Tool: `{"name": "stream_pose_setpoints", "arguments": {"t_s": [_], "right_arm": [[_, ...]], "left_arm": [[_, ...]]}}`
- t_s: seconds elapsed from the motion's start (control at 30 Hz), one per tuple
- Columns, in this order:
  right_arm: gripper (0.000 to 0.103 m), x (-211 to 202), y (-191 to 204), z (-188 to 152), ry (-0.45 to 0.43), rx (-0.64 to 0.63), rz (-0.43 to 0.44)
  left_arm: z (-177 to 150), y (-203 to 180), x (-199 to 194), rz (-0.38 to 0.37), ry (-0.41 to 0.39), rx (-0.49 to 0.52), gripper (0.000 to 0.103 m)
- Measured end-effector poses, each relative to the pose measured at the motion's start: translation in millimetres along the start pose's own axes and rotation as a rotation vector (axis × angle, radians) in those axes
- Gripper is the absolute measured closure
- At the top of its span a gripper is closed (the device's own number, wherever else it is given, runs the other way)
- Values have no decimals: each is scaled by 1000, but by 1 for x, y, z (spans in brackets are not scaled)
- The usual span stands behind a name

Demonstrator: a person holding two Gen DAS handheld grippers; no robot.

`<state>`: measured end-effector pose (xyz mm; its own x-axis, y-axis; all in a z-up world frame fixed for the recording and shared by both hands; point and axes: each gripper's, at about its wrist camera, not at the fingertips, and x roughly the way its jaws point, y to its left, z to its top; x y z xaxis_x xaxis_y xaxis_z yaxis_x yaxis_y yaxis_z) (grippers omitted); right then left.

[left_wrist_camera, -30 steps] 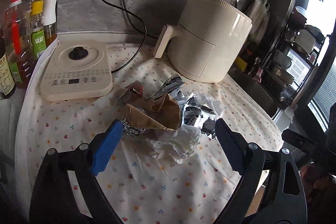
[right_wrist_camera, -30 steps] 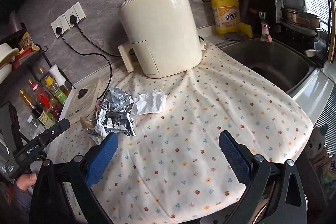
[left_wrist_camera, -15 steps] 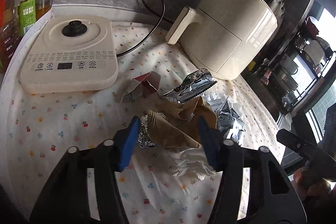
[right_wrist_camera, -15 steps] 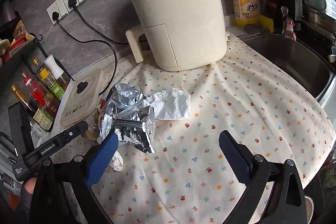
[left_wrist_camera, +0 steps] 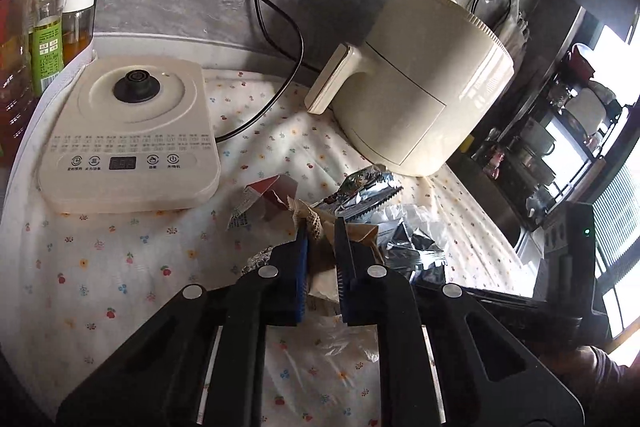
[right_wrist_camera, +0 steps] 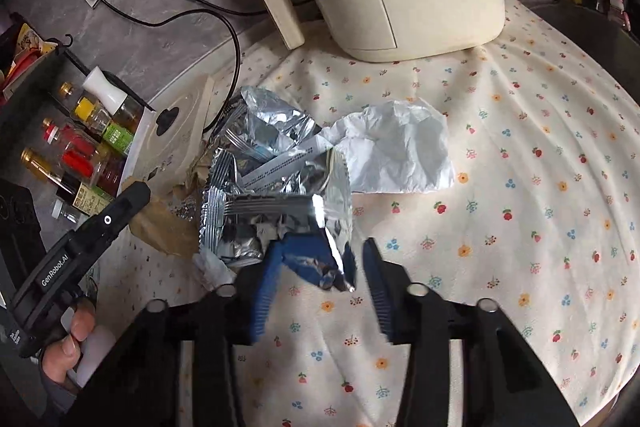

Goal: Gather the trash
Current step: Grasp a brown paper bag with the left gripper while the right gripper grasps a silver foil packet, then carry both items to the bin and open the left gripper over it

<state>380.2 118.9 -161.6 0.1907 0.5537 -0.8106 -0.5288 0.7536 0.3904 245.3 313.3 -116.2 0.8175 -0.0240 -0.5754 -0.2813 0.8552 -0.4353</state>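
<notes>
In the left wrist view, the left gripper [left_wrist_camera: 320, 227] has its jaws drawn close together, clamped on a brown paper wrapper [left_wrist_camera: 316, 227] whose crumpled top edge sticks up between the blue pads [left_wrist_camera: 302, 267]. The rest of the wrapper is hidden behind the fingers, so its full shape is hard to make out. Just beside it on the floral tablecloth [left_wrist_camera: 120, 267] lie a small red carton scrap [left_wrist_camera: 268, 193], a silver foil packet [left_wrist_camera: 368, 191] and further crumpled foil [left_wrist_camera: 416, 247]. A ball of foil [left_wrist_camera: 256, 261] peeks out at the left finger, mostly covered. Behind stand a cream induction cooker [left_wrist_camera: 128, 135] and a cream air fryer [left_wrist_camera: 416, 87].

In the right wrist view, the right gripper [right_wrist_camera: 320, 259] has its jaws partly apart, set around the lower corner of a large silver foil bag [right_wrist_camera: 276, 195]. The bag's corner lies over the left pad [right_wrist_camera: 296, 247], while the right pad stands clear of it; whether the left pad actually touches the foil cannot be told. A crumpled white paper [right_wrist_camera: 396, 151] lies against the bag's far side. The brown wrapper is partly hidden behind the bag, and the left gripper enters at the left edge, its tips concealed.
</notes>
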Motion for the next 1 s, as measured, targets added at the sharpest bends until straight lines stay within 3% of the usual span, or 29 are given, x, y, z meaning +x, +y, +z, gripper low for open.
{"name": "stream_pose_setpoints", "arguments": {"t_s": [0.07, 0.23, 0.57, 0.73, 1.0], "right_arm": [[98, -10, 8, -3, -37, -49, 14], [100, -37, 23, -7, -97, -124, 21], [100, -88, 1, -22, -211, -99, 19], [100, -130, -25, -44, -268, -63, 25], [100, -197, -93, -92, -331, 26, -85]], "left_arm": [[1, 0, -6, 6, -18, -18, 91], [2, -3, -27, 14, -84, -42, 91], [2, -27, -61, 41, -153, -5, 90], [-2, -60, -61, 25, -147, 14, 91], [-25, -151, -32, -76, -70, 118, 90]]}}
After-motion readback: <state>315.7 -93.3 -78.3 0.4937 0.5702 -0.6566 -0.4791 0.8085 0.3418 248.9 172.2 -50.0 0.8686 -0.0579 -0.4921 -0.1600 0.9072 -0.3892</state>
